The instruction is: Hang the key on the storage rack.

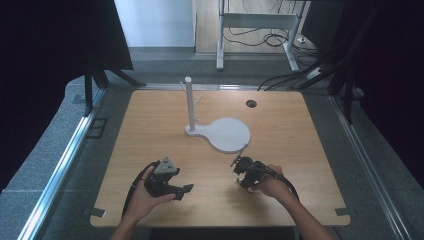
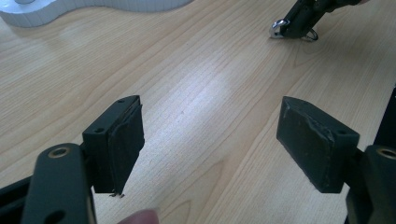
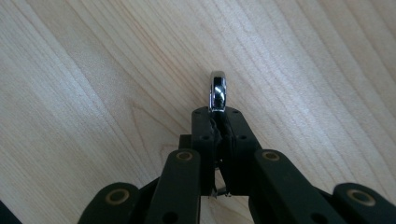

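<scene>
near the bench's front edge, the left gripper (image 1: 186, 189) rests with jaws wide apart, empty. mid-bench stands a white stand with a round base and upright pegged post (image 1: 220, 131). the right gripper (image 1: 237, 162) is clamped on a shiny metal ring (image 3: 217, 90), probably mid-carry; next likely calls for hanging it on a peg.

left gripper (image 1: 186, 188) low over the table, jaws spread wide, right gripper (image 1: 235, 162) jaws pinched together
</scene>
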{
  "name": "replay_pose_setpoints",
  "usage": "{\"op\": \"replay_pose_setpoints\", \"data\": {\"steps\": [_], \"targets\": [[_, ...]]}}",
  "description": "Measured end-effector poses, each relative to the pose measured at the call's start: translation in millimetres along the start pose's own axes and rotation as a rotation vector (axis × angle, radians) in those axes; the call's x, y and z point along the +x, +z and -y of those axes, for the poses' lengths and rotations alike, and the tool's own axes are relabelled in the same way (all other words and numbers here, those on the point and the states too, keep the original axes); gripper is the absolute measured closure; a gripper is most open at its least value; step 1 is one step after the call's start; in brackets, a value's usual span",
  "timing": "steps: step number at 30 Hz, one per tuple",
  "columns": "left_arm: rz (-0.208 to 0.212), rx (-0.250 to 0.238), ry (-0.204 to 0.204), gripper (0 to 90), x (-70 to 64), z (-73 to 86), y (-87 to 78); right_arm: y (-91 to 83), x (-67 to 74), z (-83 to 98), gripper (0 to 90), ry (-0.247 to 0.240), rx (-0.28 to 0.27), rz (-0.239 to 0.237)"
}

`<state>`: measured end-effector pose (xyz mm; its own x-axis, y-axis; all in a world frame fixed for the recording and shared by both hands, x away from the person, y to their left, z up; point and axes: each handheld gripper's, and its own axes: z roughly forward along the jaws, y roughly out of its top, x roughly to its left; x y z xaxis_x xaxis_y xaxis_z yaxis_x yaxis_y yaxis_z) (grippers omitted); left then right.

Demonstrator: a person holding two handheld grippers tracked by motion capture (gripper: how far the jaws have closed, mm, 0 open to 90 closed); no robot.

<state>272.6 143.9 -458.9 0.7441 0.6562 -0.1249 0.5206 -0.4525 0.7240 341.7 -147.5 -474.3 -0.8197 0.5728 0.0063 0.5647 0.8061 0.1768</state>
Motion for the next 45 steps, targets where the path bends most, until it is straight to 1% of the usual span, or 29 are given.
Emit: {"op": "replay_pose_setpoints", "data": {"steps": [4, 9, 10, 11, 13, 19, 21, 25, 30, 45], "targets": [[0.001, 0.003, 0.004, 23.6, -0.2, 0.0, 0.0, -5.0, -1.1, -0.7, 84.4, 0.001, -0.012, 0.006], [0.001, 0.004, 0.005, 23.7, -0.7, -0.4, -0.7, -16.8, -2.7, -2.4, 84.5, 0.000, -0.037, 0.020], [0.001, 0.003, 0.006, 23.7, -0.8, -0.4, -0.8, -21.8, -4.4, -3.0, 84.5, -0.004, -0.044, 0.023], [0.001, 0.003, 0.006, 23.7, -0.8, -0.4, -0.8, -21.8, -4.4, -3.0, 84.5, -0.004, -0.044, 0.023], [0.001, 0.002, 0.006, 23.7, -0.9, -0.5, -1.0, -27.1, -4.4, -3.8, 84.5, 0.016, -0.055, 0.029], [0.001, 0.005, 0.007, 23.7, -0.9, -0.5, -0.8, -37.2, -7.3, -4.8, 84.5, 0.019, -0.089, 0.037], [0.001, 0.003, 0.004, 23.7, -1.3, -0.5, -0.5, -40.8, -8.5, -4.8, 84.5, 0.022, -0.103, 0.047], [0.003, 0.005, 0.008, 23.8, -1.4, -0.6, -0.2, -44.3, -9.7, -5.0, 84.5, 0.023, -0.112, 0.046], [0.004, 0.008, 0.010, 23.7, -2.0, -0.6, 0.5, -50.0, -11.1, -6.4, 84.5, 0.026, -0.132, 0.056], [0.006, 0.009, 0.011, 23.7, -2.0, -0.5, 0.6, -69.3, -16.7, -16.0, 84.5, 0.037, -0.184, 0.078]]}}
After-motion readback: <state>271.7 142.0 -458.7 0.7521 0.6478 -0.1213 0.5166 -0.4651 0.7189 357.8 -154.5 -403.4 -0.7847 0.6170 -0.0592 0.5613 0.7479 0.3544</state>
